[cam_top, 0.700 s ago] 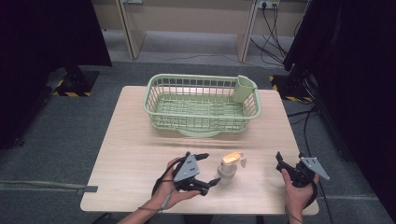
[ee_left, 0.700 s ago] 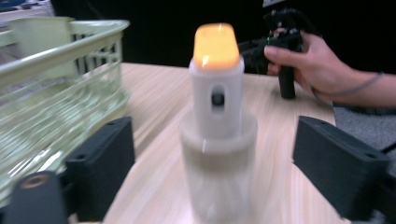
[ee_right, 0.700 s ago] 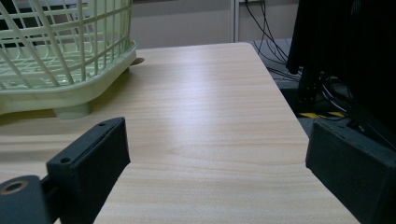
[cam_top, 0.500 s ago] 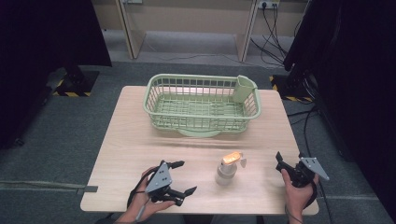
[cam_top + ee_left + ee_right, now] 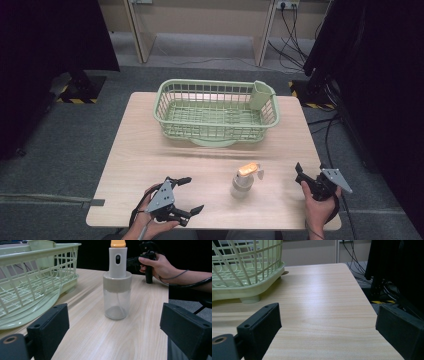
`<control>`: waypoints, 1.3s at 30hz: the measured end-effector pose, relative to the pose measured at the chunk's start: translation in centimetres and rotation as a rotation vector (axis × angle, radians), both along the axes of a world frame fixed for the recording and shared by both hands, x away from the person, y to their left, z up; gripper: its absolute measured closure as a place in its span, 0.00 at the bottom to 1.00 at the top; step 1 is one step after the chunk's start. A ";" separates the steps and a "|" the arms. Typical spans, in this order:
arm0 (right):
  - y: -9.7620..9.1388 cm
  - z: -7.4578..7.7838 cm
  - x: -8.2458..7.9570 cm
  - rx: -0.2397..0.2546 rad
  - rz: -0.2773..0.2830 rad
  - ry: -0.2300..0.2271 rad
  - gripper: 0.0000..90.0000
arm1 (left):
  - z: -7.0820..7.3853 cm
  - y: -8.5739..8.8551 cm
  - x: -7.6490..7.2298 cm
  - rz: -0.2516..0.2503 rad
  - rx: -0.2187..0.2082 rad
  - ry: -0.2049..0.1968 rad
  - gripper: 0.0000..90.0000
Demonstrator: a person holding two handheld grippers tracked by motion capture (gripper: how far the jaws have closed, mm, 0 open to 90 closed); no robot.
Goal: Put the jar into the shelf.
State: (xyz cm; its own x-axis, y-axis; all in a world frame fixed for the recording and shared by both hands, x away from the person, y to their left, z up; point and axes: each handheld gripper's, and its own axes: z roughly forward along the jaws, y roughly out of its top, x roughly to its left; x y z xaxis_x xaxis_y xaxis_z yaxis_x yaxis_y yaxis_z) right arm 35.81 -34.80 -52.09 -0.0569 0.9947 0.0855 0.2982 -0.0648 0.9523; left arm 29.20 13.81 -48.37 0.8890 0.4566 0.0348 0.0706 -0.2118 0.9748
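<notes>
The spray bottle (image 5: 244, 179) stands upright on the surface (image 5: 150, 150) near its front edge, well apart from the green basket (image 5: 216, 107) behind it, probably so either side can be approached freely. The left claw (image 5: 189, 196) sits low at the front-left, jaws spread wide and empty, pointing at the bottle across bare wood. The right claw (image 5: 300, 174), also spread and empty, rests by the right edge, where room is tighter.
</notes>
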 end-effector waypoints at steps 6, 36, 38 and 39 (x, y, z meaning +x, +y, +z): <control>0.0 0.0 0.0 0.003 -0.001 0.001 0.07 | 0.4 -1.4 0.4 -0.017 -0.012 -0.012 0.10; 0.0 0.0 0.0 -0.001 0.000 0.004 0.07 | 2.1 -8.4 4.2 -0.072 -0.028 -0.030 0.20; 0.0 0.0 0.0 -0.003 0.000 0.004 0.07 | 2.2 -8.7 4.4 -0.071 -0.025 -0.028 0.22; 0.0 0.0 0.0 -0.003 0.000 0.004 0.07 | 2.2 -8.8 4.5 -0.066 -0.025 -0.027 0.24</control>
